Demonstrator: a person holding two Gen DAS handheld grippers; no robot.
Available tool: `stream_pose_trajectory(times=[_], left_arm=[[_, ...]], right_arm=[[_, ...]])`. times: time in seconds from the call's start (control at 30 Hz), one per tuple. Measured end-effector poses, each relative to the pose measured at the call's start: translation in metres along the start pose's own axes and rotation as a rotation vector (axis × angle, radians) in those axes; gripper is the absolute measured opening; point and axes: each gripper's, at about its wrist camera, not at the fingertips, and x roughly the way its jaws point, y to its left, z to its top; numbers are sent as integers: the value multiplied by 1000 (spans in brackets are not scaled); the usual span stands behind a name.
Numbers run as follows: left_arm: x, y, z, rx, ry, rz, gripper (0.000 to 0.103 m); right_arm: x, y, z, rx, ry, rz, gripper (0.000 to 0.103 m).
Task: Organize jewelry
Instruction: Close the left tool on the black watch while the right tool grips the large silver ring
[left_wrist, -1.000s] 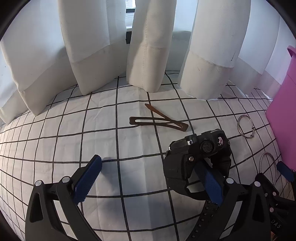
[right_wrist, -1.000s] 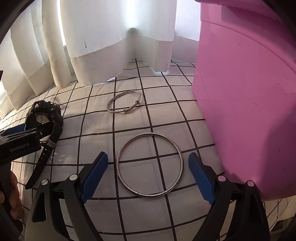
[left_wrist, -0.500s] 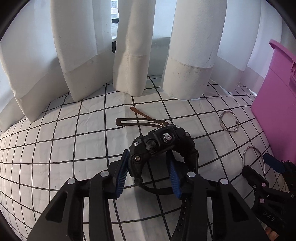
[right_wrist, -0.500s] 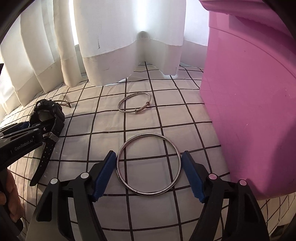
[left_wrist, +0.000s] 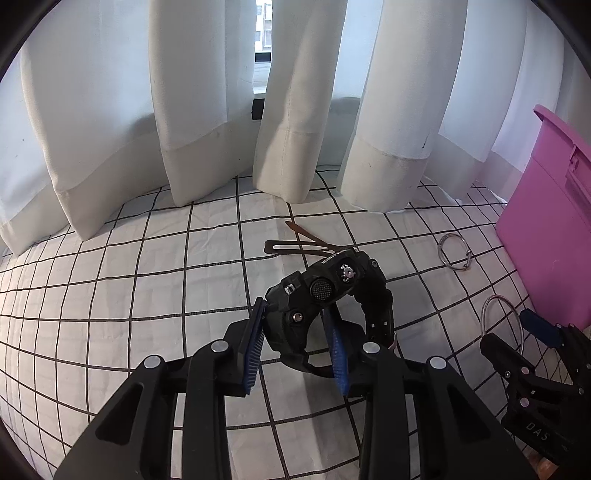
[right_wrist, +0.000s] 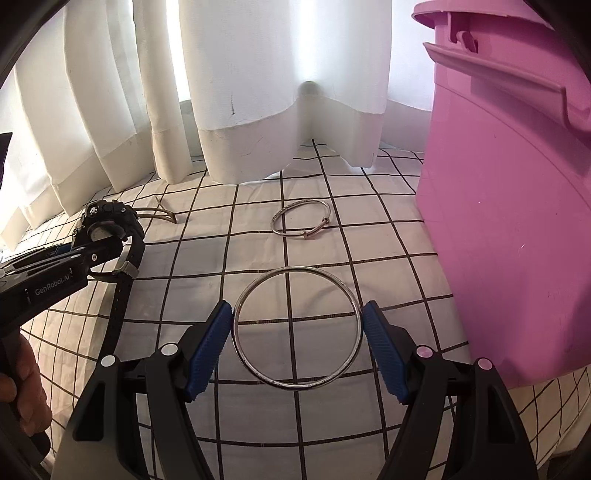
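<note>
My left gripper (left_wrist: 295, 332) is shut on a black digital watch (left_wrist: 325, 291) and holds it just above the checked cloth; the watch also shows in the right wrist view (right_wrist: 110, 225), its strap hanging down. My right gripper (right_wrist: 297, 328) straddles a large silver bangle (right_wrist: 347, 295) lying flat, pads at its two sides. A smaller silver bangle (right_wrist: 300, 221) lies beyond it. A brown hair clip (left_wrist: 295, 243) lies behind the watch.
A pink plastic bin (right_wrist: 509, 206) stands close on the right, also in the left wrist view (left_wrist: 550, 236). White curtains (left_wrist: 288, 110) hang along the back edge. The black-and-white checked cloth (left_wrist: 129, 295) covers the surface.
My left gripper closed on the watch and lifted it a little. My right gripper narrowed around the large bangle until its pads reached the ring's sides.
</note>
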Motion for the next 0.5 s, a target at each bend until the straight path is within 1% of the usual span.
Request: stream_pose_trajectory(times=[0.17,0.3,0.5], left_arm=[[-19,11,-1,11,-9,4,27],[-33,19,0,25,-9,21,26],[-55,30,4,20,-30,35,24]], right_arm=[[-10,8,6,-18,-6,14,70],[-24,17,9,-33,-14,22,70],[-49,28,22,-49,-48,32,70]])
